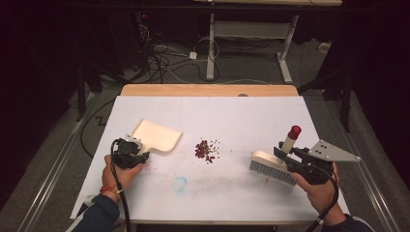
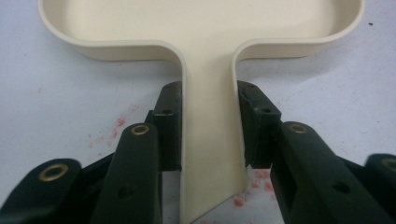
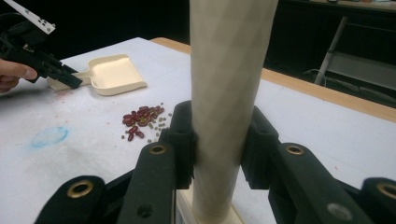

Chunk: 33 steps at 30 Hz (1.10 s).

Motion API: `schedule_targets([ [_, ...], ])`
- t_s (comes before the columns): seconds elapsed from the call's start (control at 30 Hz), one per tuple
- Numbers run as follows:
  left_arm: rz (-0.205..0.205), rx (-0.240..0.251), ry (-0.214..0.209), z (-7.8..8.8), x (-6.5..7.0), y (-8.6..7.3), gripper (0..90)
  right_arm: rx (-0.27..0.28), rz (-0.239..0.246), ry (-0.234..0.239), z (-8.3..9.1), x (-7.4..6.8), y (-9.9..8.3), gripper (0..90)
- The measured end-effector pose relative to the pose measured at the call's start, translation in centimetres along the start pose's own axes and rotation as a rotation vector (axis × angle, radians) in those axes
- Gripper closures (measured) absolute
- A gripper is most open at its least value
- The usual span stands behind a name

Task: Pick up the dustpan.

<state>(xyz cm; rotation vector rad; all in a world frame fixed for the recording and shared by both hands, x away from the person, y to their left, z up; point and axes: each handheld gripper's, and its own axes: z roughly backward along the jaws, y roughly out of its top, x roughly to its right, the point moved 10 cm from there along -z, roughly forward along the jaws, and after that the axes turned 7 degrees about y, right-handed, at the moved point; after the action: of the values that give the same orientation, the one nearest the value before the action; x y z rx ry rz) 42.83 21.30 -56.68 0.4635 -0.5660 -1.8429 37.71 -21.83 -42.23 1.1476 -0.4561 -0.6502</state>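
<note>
Left gripper [image 1: 138, 153] pinches the dustpan [image 1: 157, 136] handle, right gripper [image 1: 284, 153] pinches the brush [image 1: 273, 166] handle — sweep hard and the beans [image 1: 207, 150] between them scatter past the pan.

The left gripper [image 1: 138, 153] is held low at the near left part of the table [image 1: 270, 111], gripped from behind by the left hand [image 1: 118, 173], whose forearm comes in over the near edge. Its 2 jaws are clamped on the flat handle of the dustpan [image 2: 208, 140], 1 pad pressed to each side. The right gripper [image 1: 286, 155] is held by the right hand [image 1: 316, 186] close to the near right corner, its grey plate pointing toward the right edge. Its 2 jaws are closed around the upright handle of the brush [image 3: 229, 93], touching it on both sides.
</note>
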Motion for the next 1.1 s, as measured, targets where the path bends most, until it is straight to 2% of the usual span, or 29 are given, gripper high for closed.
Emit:
schedule_targets([
  [0.1,-0.006,0.018,0.001,-0.1,0.0,0.0,63.5,-0.005,-0.003,-0.001,-0.1,0.0,-0.1,70.3],
  [0.4,-0.047,0.011,0.005,0.1,-0.1,0.2,63.8,0.002,-0.002,-0.002,0.0,0.2,-0.1,70.3],
  [0.53,-0.053,0.005,0.002,0.3,-0.1,0.2,63.9,0.002,-0.005,-0.006,0.1,0.2,-0.1,70.3],
  [0.83,-0.063,0.021,0.004,1.2,-0.1,0.6,64.0,0.003,-0.006,-0.009,0.1,0.3,-0.1,70.3],
  [0.93,-0.086,0.029,0.007,1.8,-0.1,0.7,64.0,0.005,-0.010,-0.008,0.1,0.3,-0.1,70.3],
  [1.1,-0.095,0.034,0.013,2.2,-0.1,0.7,64.1,0.004,-0.014,-0.010,0.2,0.4,-0.1,70.3],
])
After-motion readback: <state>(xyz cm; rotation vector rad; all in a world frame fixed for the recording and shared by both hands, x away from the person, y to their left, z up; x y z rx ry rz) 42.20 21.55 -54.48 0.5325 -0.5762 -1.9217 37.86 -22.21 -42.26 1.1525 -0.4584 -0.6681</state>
